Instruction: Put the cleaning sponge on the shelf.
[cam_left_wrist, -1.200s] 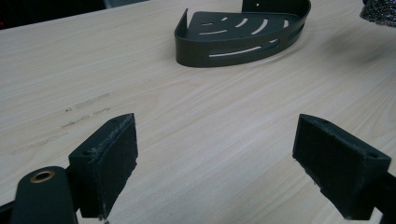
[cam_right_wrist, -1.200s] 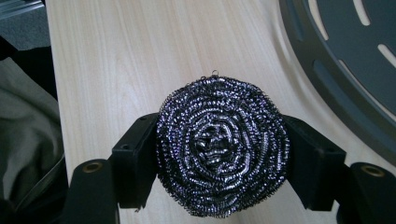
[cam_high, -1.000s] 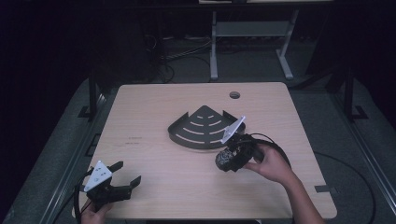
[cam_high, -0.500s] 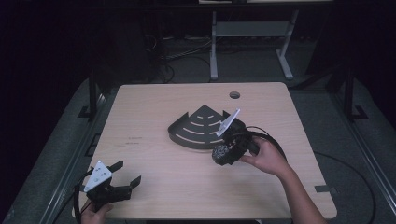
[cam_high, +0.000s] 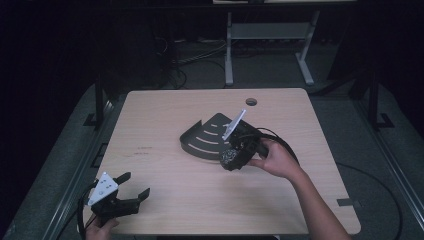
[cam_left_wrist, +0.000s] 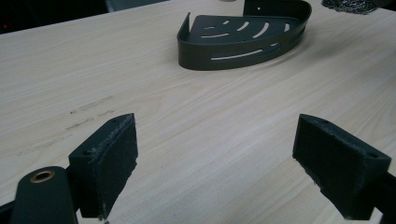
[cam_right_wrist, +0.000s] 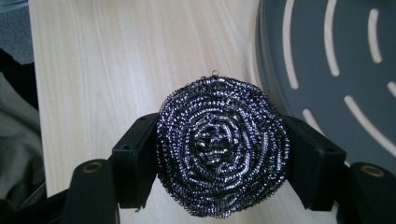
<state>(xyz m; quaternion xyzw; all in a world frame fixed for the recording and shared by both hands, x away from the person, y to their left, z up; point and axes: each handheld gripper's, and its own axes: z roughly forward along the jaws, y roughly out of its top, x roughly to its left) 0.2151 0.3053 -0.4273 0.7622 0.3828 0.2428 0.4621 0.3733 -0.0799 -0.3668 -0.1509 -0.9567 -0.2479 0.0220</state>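
A round steel-wool scourer is clamped between both black pads of my right gripper, which is shut on it. In the high view the right gripper hovers at the near right rim of the dark slotted corner tray in the table's middle, with the scourer at its tip. The tray lies close on the right in the right gripper view. My left gripper rests near the table's front left corner, open, jaws wide apart with bare wood between them. The tray lies well ahead of it.
The light wood table has a round cable hole at its far edge. A metal stand and cables lie on the dark floor behind. A black cable trails from the right gripper across the table's right side.
My right gripper has carried the scourer leftward along the tray's near right rim. The left gripper has stayed put.
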